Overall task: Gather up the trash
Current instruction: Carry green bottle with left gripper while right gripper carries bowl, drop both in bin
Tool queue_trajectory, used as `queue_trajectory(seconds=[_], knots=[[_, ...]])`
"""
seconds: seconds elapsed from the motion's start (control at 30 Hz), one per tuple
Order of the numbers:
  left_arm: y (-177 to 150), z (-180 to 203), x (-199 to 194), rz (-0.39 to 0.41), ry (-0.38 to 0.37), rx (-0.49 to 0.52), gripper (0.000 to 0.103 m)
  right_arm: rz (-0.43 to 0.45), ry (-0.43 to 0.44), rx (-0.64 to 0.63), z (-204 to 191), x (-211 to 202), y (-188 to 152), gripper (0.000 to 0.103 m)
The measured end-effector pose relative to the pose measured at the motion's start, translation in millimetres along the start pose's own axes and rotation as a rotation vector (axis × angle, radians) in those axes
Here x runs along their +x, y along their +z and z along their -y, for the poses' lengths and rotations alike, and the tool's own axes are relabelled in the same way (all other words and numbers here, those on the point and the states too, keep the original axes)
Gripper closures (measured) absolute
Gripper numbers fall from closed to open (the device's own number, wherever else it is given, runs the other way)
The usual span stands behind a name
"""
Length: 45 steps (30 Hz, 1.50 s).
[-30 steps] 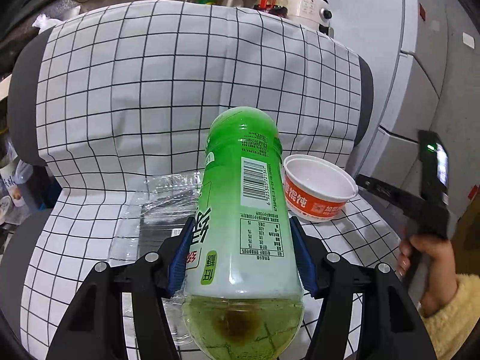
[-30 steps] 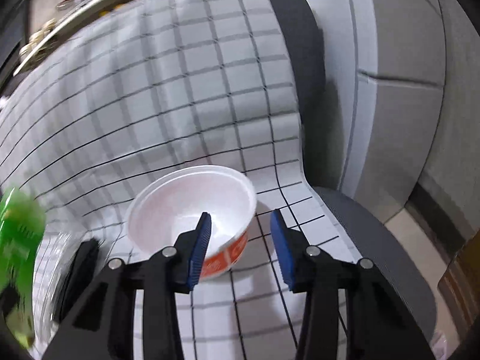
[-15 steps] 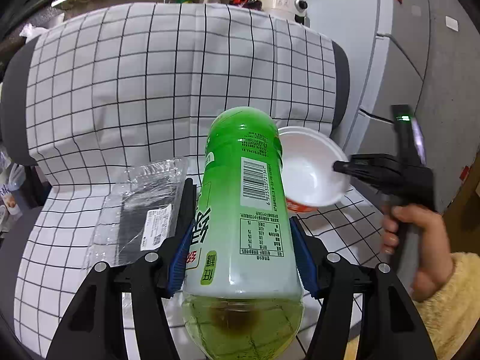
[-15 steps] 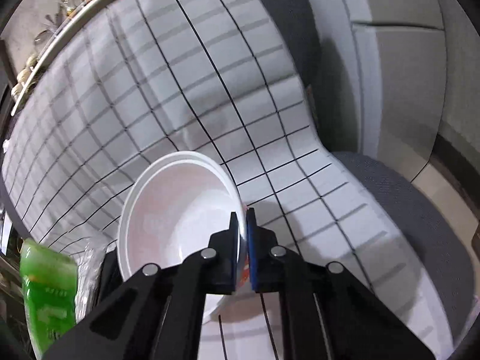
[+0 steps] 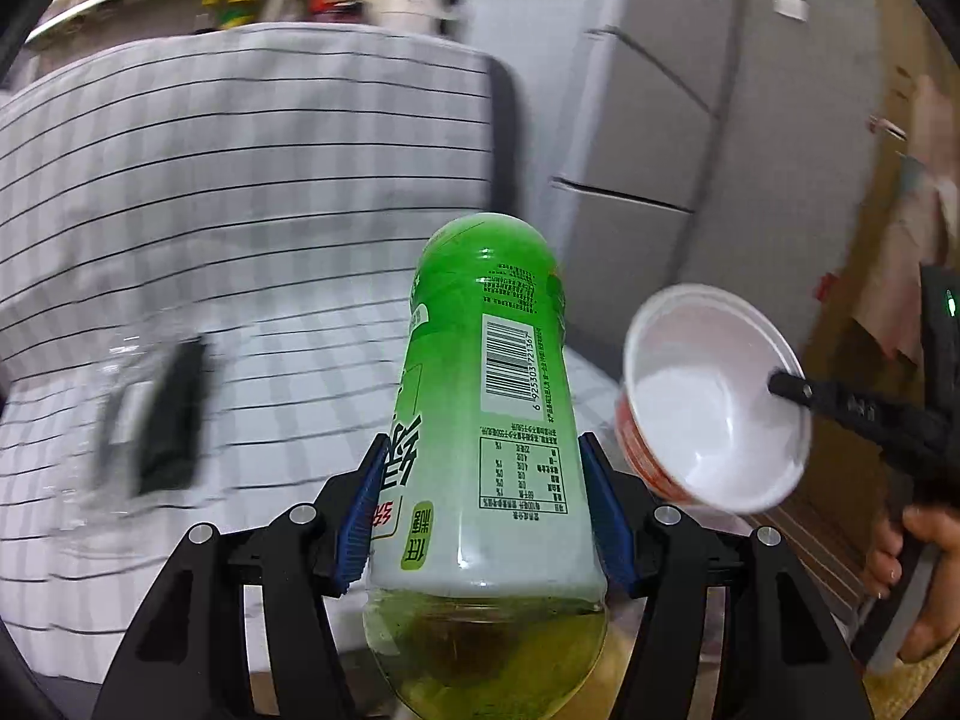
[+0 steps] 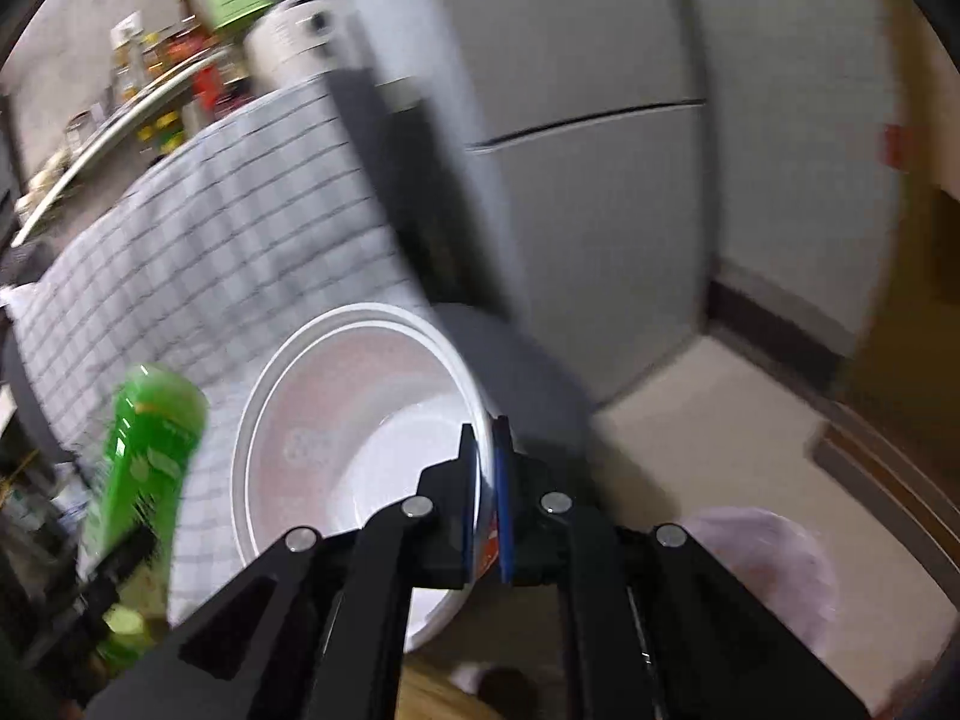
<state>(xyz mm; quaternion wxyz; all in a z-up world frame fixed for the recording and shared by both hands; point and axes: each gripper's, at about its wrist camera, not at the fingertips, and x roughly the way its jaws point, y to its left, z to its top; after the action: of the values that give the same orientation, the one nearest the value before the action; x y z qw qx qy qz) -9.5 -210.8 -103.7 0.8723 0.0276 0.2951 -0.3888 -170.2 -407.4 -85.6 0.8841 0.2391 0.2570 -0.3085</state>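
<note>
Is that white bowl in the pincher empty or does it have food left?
Empty: the bowl shows only bare white inside.

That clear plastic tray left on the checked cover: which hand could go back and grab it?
Neither is free yet. The left gripper is clamped on the green bottle, and the right gripper pinches the bowl's rim. The left looks nearer the tray, so probably left, once emptied.
</note>
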Motion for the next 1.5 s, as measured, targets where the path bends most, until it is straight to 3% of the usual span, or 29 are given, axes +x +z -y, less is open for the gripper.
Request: queue_trajectory(seconds=[0.23, 0.4, 0.53, 0.6, 0.63, 0.83, 1.07, 1.23, 1.5], knots=[[-9.1, 88.3, 26.6, -0.013, -0.16, 0.114, 0.042, 0.031, -0.235, 0.087, 90.9, -41.5, -41.0, 0.097], [-25.4, 135.4, 36.5, -0.057, -0.229, 0.184, 0.042, 0.008, -0.312, 0.134, 131.2, -33.8, -58.7, 0.096], [-27.6, 141.4, 43.1, -0.076, -0.228, 0.207, 0.042, -0.025, -0.336, 0.166, 148.1, -5.9, -64.7, 0.092], [-26.5, 140.4, 46.0, -0.083, -0.225, 0.203, 0.042, -0.032, -0.353, 0.172, 155.0, 3.5, -66.6, 0.072], [-26.0, 139.7, 47.1, -0.086, -0.22, 0.202, 0.042, -0.038, -0.355, 0.175, 157.3, 8.4, -67.5, 0.067], [-27.3, 138.1, 51.2, -0.099, -0.213, 0.205, 0.042, 0.003, -0.344, 0.155, 152.2, -6.8, -64.7, 0.067], [-40.2, 154.3, 54.6, -0.154, -0.258, 0.254, 0.042, 0.139, -0.295, 0.104, 128.4, -60.2, -43.4, 0.065], [-49.2, 187.6, 60.3, -0.191, -0.321, 0.312, 0.042, 0.22, -0.267, 0.094, 123.2, -96.6, -34.8, 0.064], [-46.2, 247.5, 93.6, -0.239, -0.41, 0.371, 0.041, 0.294, -0.302, 0.101, 141.8, -124.5, -29.0, 0.062]])
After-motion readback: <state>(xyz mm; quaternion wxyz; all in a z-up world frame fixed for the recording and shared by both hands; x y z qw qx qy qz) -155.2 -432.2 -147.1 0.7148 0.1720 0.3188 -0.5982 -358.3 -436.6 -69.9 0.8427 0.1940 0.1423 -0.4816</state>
